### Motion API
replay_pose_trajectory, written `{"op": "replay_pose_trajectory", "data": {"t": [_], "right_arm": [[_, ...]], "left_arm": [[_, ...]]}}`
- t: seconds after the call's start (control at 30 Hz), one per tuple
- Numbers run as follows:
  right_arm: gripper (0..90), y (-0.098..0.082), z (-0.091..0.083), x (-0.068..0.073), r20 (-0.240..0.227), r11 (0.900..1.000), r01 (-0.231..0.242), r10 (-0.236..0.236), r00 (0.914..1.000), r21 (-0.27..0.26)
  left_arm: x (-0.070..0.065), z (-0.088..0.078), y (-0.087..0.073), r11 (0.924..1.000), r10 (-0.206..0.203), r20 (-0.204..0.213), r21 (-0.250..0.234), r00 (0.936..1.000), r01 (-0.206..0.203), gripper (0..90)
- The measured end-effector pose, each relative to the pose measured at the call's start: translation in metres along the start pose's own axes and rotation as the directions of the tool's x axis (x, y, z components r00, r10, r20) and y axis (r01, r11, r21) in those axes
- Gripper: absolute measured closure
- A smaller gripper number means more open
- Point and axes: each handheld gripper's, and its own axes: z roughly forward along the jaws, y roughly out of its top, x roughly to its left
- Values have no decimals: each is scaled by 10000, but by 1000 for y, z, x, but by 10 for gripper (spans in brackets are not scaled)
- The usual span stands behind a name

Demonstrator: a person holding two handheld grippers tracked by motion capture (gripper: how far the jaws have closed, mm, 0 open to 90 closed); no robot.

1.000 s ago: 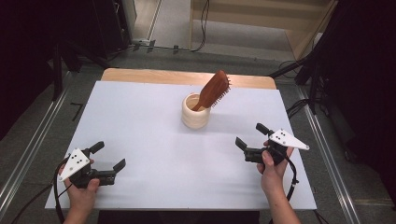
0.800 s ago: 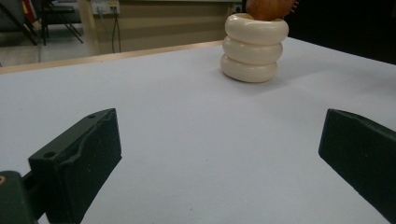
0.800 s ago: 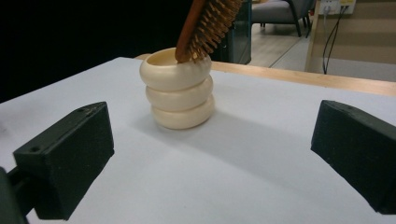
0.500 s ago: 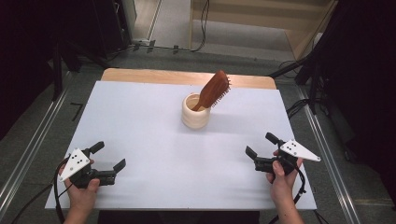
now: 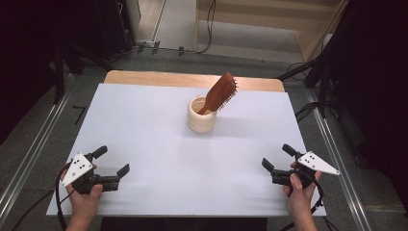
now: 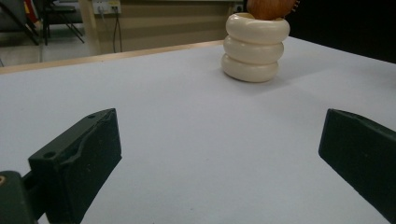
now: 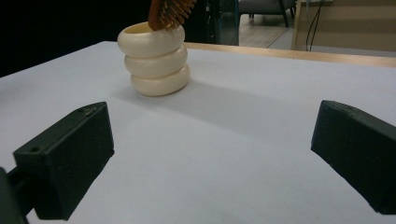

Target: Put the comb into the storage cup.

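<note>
High view, wooden hairbrush (image 5: pixel 220 93), ringed cream holder (image 5: pixel 201 115)

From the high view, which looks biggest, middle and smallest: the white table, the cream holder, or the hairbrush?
1. White table, by far the biggest.
2 and 3. Cream holder and hairbrush look about alike, and the brush's handle is hidden inside the holder, so I won't rank them.

Cream ribbed holder (image 5: pixel 201 115) – reddish-brown brush (image 5: pixel 220 92); white table (image 5: pixel 144 125), black tongs (image 5: pixel 111 162).
</note>
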Motion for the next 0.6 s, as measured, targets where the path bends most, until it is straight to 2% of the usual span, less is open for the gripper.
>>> {"op": "replay_pose_trajectory", "data": {"t": [0.33,0.47,0.6], "right_arm": [[0,-9,-10,-7,221,9999,16,-19,9998,130],[0,-11,-13,-10,353,9994,255,-263,9990,219],[0,-14,-16,-18,467,9998,85,-94,9989,199]], "left_arm": [[0,0,0,10000,18,-14,4,10000,-18,0],[0,0,0,10000,8,2,-5,10000,-8,0],[0,0,0,10000,33,-9,0,10000,-33,0]]}}
